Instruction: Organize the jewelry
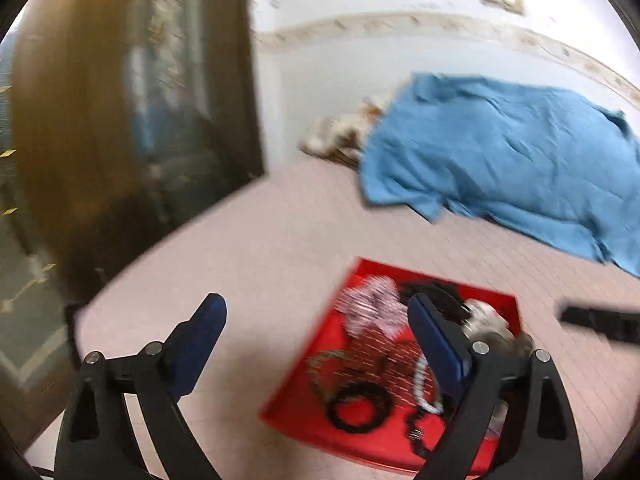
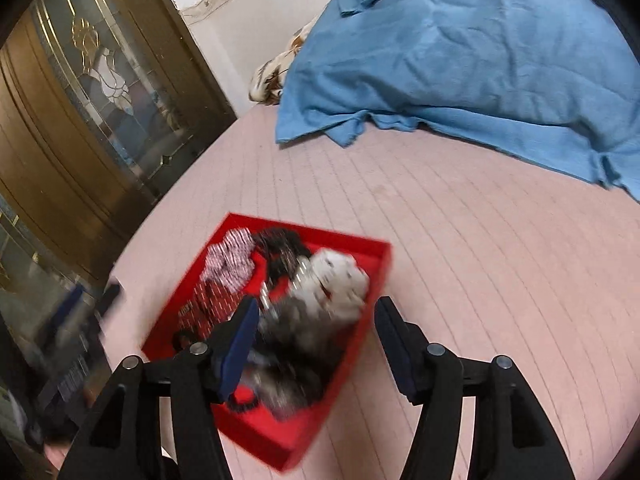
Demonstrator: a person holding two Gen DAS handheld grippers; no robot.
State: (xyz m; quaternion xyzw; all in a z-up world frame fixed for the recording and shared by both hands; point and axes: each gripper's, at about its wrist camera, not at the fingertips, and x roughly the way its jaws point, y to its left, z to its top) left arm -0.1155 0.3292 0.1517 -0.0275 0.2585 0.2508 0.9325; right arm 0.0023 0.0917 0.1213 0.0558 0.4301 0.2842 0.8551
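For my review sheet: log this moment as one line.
left gripper: open, empty | right gripper: open, empty | red tray: on pink bed cover, holds jewelry and scrunchies | frames blurred

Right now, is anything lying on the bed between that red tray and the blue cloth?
No. In the right wrist view, only bare pink bedcover lies between the red tray and the blue cloth.

Left gripper (image 1: 316, 336) and right gripper (image 2: 316, 334): black curved arms, silver pivot screws, dark blue jaws
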